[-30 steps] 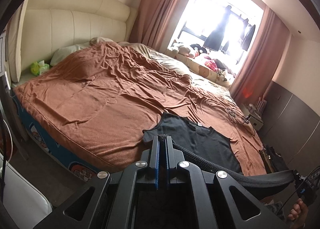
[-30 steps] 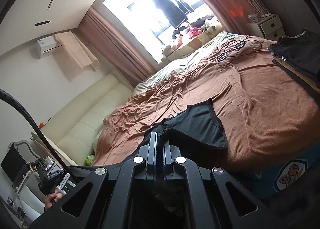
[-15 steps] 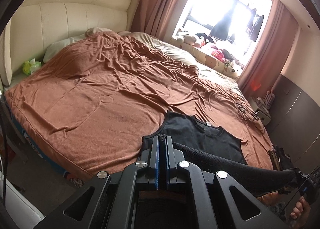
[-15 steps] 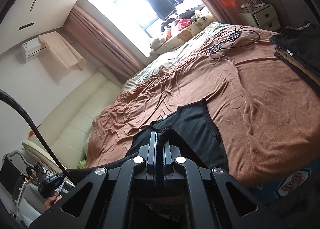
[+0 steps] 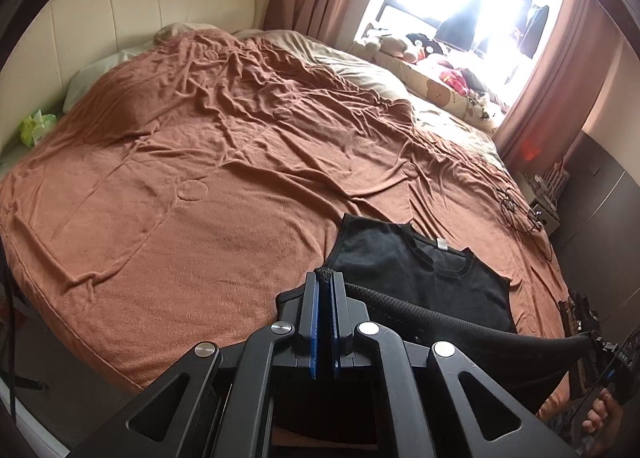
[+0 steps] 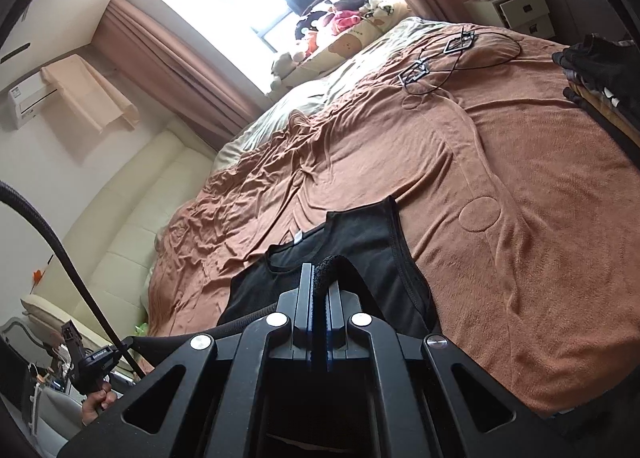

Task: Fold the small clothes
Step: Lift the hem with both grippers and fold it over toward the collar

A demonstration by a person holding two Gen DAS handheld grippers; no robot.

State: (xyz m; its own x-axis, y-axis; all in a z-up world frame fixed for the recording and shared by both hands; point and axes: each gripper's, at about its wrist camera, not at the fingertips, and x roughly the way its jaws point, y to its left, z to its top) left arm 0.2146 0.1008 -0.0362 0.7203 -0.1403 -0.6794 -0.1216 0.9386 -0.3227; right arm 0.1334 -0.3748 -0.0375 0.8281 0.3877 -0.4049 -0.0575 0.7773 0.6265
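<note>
A black sleeveless shirt (image 5: 420,278) lies on the brown bedspread (image 5: 200,185), collar and white label toward the far side. My left gripper (image 5: 325,273) is shut on the shirt's hem at its left corner. My right gripper (image 6: 320,268) is shut on the hem at the shirt's (image 6: 360,250) right corner. The hem is stretched taut between the two grippers and raised off the bed. The shirt's lower part is hidden behind the gripper bodies.
A stack of folded dark clothes (image 6: 600,73) sits at the bed's right edge. Black cables (image 6: 440,57) lie on the bedspread near a white nightstand (image 6: 516,9). Plush toys (image 5: 432,53) line the window side. A cream headboard (image 5: 140,5) stands on the left.
Both grippers have moved forward and lower over the bed with the hem held; more of the shirt now lies flat on the bedspread.
</note>
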